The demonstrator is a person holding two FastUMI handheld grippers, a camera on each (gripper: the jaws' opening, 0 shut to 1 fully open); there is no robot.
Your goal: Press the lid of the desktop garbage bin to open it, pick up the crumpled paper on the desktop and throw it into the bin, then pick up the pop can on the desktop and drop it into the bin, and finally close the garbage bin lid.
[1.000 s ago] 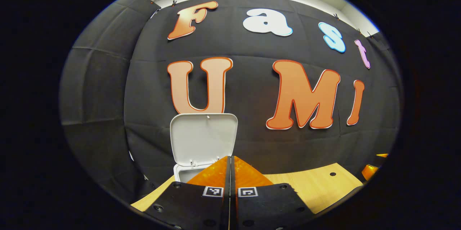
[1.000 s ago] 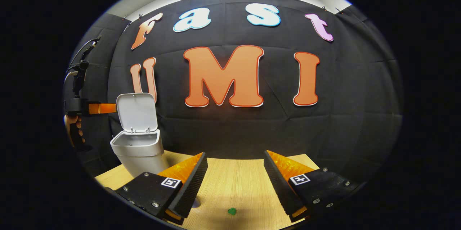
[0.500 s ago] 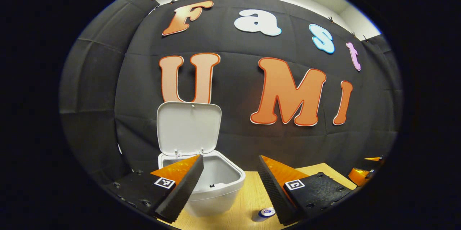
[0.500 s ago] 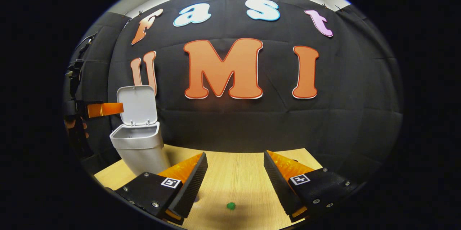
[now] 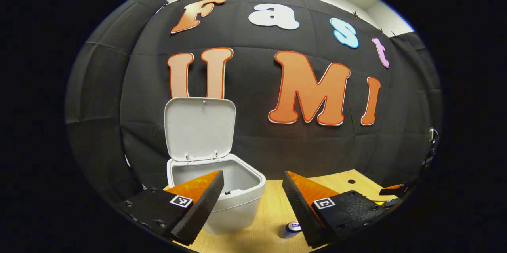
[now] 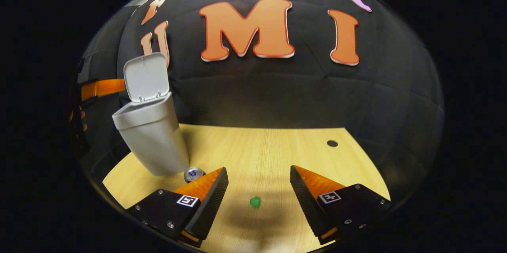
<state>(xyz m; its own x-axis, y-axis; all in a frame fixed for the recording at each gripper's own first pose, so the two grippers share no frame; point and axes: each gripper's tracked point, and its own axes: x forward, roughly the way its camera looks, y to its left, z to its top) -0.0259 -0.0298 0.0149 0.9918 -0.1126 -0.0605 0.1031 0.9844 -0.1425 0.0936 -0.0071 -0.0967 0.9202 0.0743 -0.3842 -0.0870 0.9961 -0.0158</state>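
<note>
Wooden desktop, green crumpled paper between the spread right claw, untouched.

The bin looks smooth matt plastic, the can shiny metal, the desk pale wood-grain, the wall matt cloth.

A finger is hiding part of the blue-topped silver pop can; the small green crumpled paper is showing too tiny to make out.
</note>
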